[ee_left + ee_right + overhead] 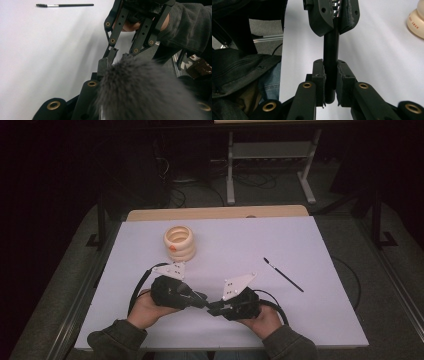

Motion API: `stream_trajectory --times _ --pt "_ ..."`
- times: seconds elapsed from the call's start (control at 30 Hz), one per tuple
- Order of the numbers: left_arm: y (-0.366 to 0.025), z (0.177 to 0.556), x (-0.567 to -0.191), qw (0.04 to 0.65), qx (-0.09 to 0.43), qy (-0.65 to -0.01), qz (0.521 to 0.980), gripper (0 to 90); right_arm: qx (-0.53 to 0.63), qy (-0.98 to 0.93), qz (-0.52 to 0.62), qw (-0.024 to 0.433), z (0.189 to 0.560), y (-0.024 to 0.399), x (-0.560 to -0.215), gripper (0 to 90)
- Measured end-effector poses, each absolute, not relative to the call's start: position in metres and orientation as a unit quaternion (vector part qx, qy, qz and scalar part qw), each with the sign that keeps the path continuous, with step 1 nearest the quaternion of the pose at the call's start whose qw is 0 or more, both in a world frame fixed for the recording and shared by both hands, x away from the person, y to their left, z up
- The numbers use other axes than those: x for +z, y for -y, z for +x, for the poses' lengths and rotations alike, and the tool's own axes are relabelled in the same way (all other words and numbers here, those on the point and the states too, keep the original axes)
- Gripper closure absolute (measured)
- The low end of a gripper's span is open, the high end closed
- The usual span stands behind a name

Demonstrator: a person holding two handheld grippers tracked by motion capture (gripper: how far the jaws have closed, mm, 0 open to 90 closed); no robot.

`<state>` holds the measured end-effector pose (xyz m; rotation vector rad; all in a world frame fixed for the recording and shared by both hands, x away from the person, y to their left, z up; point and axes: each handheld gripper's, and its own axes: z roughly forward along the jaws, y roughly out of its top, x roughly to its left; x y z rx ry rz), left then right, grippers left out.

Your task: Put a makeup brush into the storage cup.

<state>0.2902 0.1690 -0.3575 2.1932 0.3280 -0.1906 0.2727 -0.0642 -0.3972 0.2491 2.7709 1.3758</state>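
Note:
A makeup brush with a black handle (pixel 330 50) and a fluffy grey head (pixel 145 92) hangs between both grippers near the table's front edge. My right gripper (pixel 330 72) is shut on the lower end of the handle, pads pressing both sides. My left gripper (pixel 334 22) faces it and is shut on the brush at its silver ferrule. In the high view, the left gripper (pixel 201 298) and right gripper (pixel 213 307) meet tip to tip, a hand on each. The grey bristles hide the left gripper's own fingertips in the left gripper view, where the right gripper (pixel 120 56) reaches in from above.
A cream stack of rings (pixel 179 242) stands at the back left of the white table top (pixel 260 240). A thin black spoolie wand (pixel 283 274) lies to the right. Metal desk legs (pixel 230 170) stand on the floor beyond the table.

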Motion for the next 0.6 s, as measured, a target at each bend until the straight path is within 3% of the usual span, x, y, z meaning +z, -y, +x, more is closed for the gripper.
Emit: stream_trajectory --times 0.07,0.17,0.4,0.53,0.6 --pt "-0.168 0.289 -0.358 0.436 -0.08 -0.136 0.886 76.8 0.433 -0.896 0.096 0.018 0.272 0.062 -0.398 67.2" --pt "-0.166 0.287 -0.357 0.418 -0.065 -0.133 0.896 76.8 0.414 -0.905 0.099 0.023 0.271 0.06 -0.4 65.5" --pt "-0.16 0.284 -0.356 0.405 -0.054 -0.124 0.904 76.9 0.391 -0.916 0.085 0.025 0.27 0.054 -0.401 77.2" --pt "-0.16 0.285 -0.355 0.413 -0.052 -0.126 0.901 76.3 0.392 -0.916 0.083 0.019 0.269 0.053 -0.402 78.3" --pt "-0.162 0.287 -0.355 0.424 -0.06 -0.14 0.893 68.1 0.412 -0.906 0.094 0.009 0.271 0.057 -0.402 78.4"
